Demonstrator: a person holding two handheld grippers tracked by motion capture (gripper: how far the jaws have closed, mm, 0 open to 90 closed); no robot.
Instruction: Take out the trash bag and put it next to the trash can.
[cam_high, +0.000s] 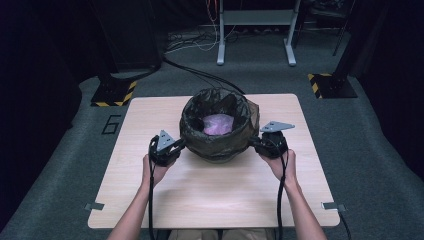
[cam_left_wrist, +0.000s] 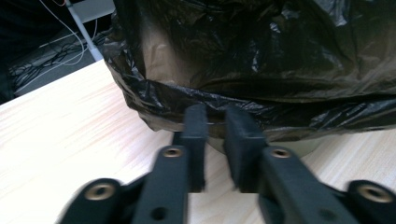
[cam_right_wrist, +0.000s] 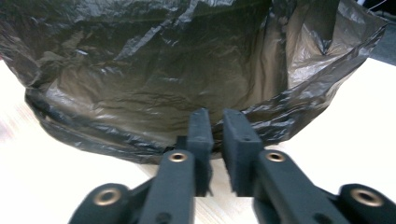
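Note:
A round bin lined with a black plastic bag (cam_high: 200, 137) stands at the middle back of the wooden table (cam_high: 210, 192). Something pink (cam_high: 218, 124) lies inside it. The bag's mouth is folded down over the bin's outside. My left gripper (cam_high: 182, 145) is at the bin's left side, and in the left gripper view its jaws (cam_left_wrist: 215, 112) are closed to a narrow slit on the folded hem (cam_left_wrist: 154, 95). At the bin's right side, my right gripper (cam_high: 255, 142) pinches the hem (cam_right_wrist: 275, 123) the same way (cam_right_wrist: 217, 114). The bin's pale base (cam_left_wrist: 285, 145) peeks out under the bag.
Bare tabletop lies between the bin and the person's forearms. Behind the table, black cables (cam_high: 200, 75) run across the grey floor to a white frame (cam_high: 255, 20). Two yellow-and-black striped stand bases (cam_high: 115, 92) (cam_high: 330, 85) sit off the table's back corners.

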